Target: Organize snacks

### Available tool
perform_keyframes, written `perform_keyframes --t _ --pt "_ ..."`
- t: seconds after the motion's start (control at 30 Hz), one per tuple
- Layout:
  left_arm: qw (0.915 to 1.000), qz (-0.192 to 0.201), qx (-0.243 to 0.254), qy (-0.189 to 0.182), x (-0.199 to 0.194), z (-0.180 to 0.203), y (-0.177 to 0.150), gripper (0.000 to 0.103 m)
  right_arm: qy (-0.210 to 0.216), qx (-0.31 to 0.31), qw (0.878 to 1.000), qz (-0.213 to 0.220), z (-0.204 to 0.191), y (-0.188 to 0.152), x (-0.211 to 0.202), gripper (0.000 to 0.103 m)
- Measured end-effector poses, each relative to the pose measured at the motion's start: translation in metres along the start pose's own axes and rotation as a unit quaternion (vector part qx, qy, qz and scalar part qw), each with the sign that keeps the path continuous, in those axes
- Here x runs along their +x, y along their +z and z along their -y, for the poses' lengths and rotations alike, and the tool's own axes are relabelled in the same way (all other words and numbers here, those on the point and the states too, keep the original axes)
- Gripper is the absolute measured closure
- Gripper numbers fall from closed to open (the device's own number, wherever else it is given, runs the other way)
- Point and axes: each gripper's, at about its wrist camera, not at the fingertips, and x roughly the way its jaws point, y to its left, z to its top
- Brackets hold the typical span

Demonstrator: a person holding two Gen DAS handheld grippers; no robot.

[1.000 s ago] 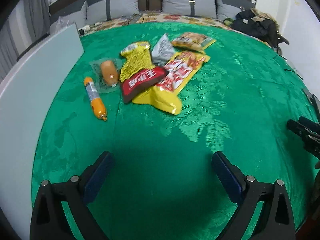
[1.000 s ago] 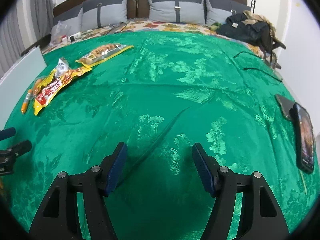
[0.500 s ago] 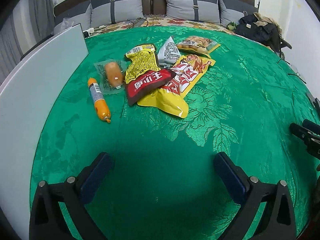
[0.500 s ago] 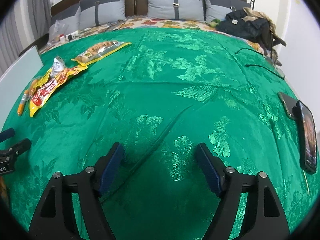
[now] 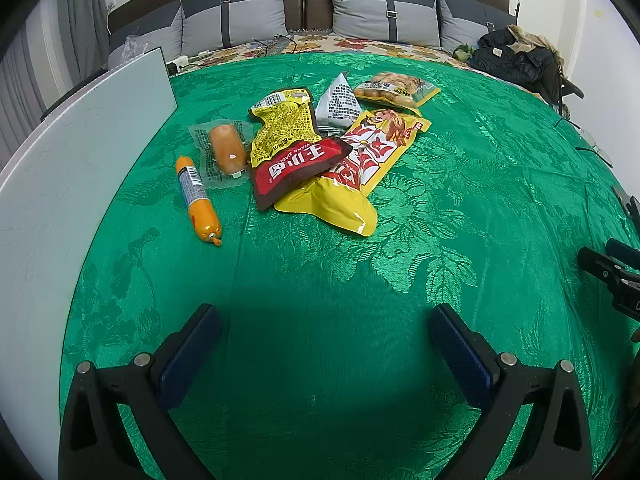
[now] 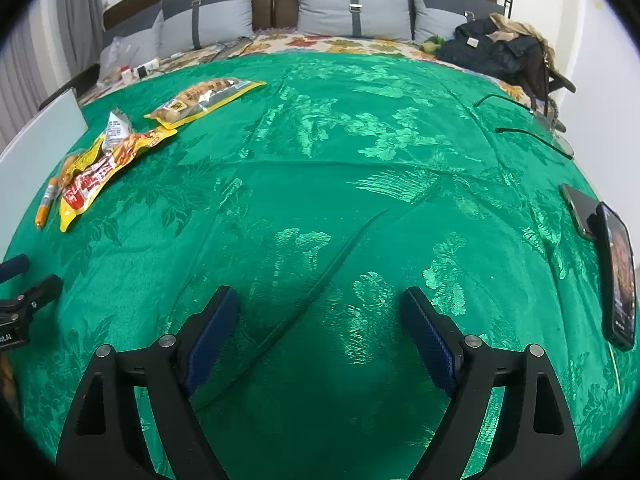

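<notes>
A heap of snacks lies on the green cloth (image 5: pixel 320 280): an orange sausage stick (image 5: pixel 197 199), a sausage in a clear pack (image 5: pixel 227 149), a yellow and red pack (image 5: pixel 292 148), a long yellow pack (image 5: pixel 360 168), a silver triangular pack (image 5: pixel 338 100) and a pack of round snacks (image 5: pixel 394 90). My left gripper (image 5: pixel 324 344) is open and empty, well short of the heap. My right gripper (image 6: pixel 320 324) is open and empty over bare cloth; the heap (image 6: pixel 100 168) lies far to its left.
A white board (image 5: pixel 60 184) stands along the left edge. A phone (image 6: pixel 618 276) and a dark flat device (image 6: pixel 576 208) lie at the right. Cables (image 6: pixel 528 136), a dark bag (image 6: pixel 500 52) and pillows (image 6: pixel 352 12) are at the back.
Both grippers have pulled back and risen slightly; the snack heap sits a little farther up in the left wrist view. The right jaws have opened a little wider. No snack has moved.
</notes>
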Motion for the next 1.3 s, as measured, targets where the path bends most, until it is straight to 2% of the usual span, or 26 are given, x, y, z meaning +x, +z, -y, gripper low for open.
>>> perform_keyframes --t 0.57,0.7,0.8,0.9,0.97,1.07,1.17,1.2,1.23,1.3 --pt "0.9999 -0.003 -0.002 -0.01 -0.002 -0.002 0.0 0.0 0.003 -0.003 1.0 -0.001 -0.001 0.001 0.002 0.013" --pt "0.9969 0.001 -0.065 -0.044 -0.014 -0.03 0.0 0.0 0.003 -0.003 1.0 -0.001 -0.001 0.001 0.002 0.013" --pt "0.9917 0.019 -0.125 -0.023 -0.022 -0.06 0.011 0.001 0.003 -0.003 1.0 -0.001 -0.001 0.001 0.002 0.012" --pt "0.9867 0.019 -0.162 0.003 -0.018 -0.084 0.032 0.003 0.003 -0.002 1.0 -0.001 -0.001 0.0 0.002 0.012" --pt "0.9865 0.012 -0.163 0.011 -0.01 -0.092 0.046 0.01 0.003 -0.002 1.0 -0.001 -0.001 0.0 0.002 0.011" --pt "0.9901 -0.014 -0.135 0.036 0.012 -0.091 0.064 0.024 0.003 -0.002 1.0 -0.001 -0.001 0.001 0.001 0.011" --pt "0.9919 -0.035 -0.115 0.041 0.03 -0.088 0.073 0.049 0.003 -0.002 1.0 -0.001 -0.001 0.001 0.001 0.011" --pt "0.9924 -0.039 -0.11 0.039 0.034 -0.088 0.073 0.067 0.003 -0.002 1.0 -0.001 -0.001 0.001 0.001 0.011" --pt "0.9927 -0.042 -0.107 0.038 0.036 -0.088 0.074 0.079 0.003 -0.002 1.0 -0.001 -0.001 0.001 0.001 0.011" --pt "0.9934 -0.033 -0.102 0.042 0.033 -0.088 0.07 0.086 0.004 -0.002 1.0 -0.001 -0.001 0.001 0.001 0.011"
